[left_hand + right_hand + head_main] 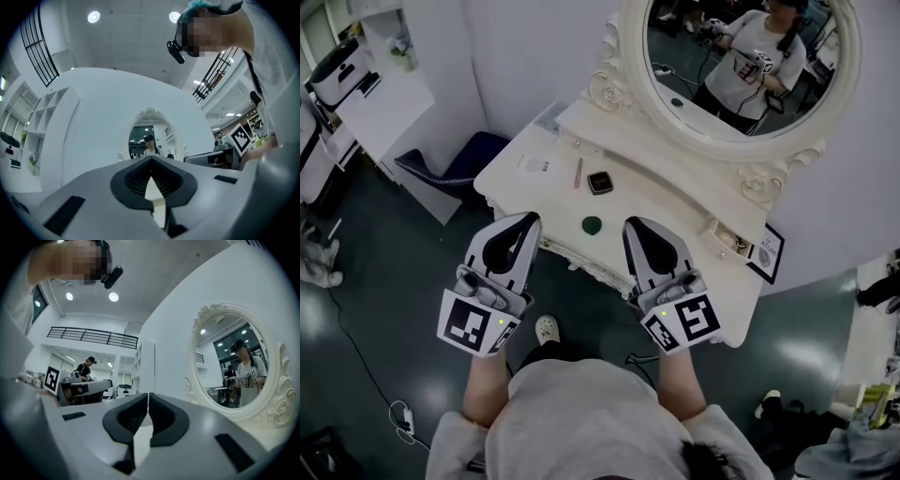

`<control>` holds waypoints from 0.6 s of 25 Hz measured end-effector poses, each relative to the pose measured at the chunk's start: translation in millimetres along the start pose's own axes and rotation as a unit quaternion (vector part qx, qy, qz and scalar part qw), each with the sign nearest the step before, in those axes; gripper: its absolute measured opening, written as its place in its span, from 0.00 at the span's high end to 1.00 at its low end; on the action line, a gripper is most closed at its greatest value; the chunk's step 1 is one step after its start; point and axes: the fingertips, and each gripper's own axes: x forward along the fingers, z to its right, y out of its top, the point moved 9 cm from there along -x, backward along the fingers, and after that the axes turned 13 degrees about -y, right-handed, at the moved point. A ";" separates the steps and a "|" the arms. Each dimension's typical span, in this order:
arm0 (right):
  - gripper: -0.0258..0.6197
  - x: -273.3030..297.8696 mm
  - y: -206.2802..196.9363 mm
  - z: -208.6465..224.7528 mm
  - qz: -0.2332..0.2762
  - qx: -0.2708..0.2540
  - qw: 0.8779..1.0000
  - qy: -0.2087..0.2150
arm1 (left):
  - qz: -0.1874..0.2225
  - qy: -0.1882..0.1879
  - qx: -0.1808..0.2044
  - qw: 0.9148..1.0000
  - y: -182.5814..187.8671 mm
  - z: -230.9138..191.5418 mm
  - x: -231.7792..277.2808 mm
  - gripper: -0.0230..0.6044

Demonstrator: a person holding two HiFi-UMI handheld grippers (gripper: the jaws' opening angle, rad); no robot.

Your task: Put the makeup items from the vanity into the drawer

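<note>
The person is holding both grippers over the front edge of the white carved vanity table (675,202), and both are pointing toward the oval mirror with a white carved frame (712,103). The left gripper (528,219) is closed with its jaws meeting at the tips, and nothing is sitting between them. The right gripper (634,225) is also closed and empty.

The small round green makeup item (592,225) is lying on the table near the front edge, between the two grippers' tips, a little nearer to the right one and touching neither. Farther toward the mirror, the dark square compact with a golden centre (600,182) is lying flat. The slim reddish stick (578,172) is lying just beside it on its left. The white paper card (534,165) is resting farther left, ahead of the left gripper.
</note>
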 end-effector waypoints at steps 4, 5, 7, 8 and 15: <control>0.92 24.3 -2.9 -1.9 -0.004 -0.001 1.000 -0.021 | 0.002 -0.020 -0.008 1.000 -8.4 -31.4 10.1 0.94; 0.92 29.6 -3.6 -2.8 -0.004 -0.001 1.000 -0.026 | 0.002 -0.024 -0.010 1.000 -10.2 -38.5 12.0 0.94; 0.92 39.6 -5.1 -5.4 -0.005 -0.002 0.999 -0.035 | 0.005 -0.033 -0.012 0.999 -13.5 -51.3 14.8 0.94; 0.92 44.3 -5.9 -6.9 -0.005 -0.002 0.999 -0.039 | 0.005 -0.038 -0.013 0.999 -15.1 -57.2 15.8 0.94; 0.92 71.5 -12.0 -16.9 -0.010 -0.006 0.998 -0.066 | 0.008 -0.063 -0.020 0.998 -25.1 -94.5 19.6 0.94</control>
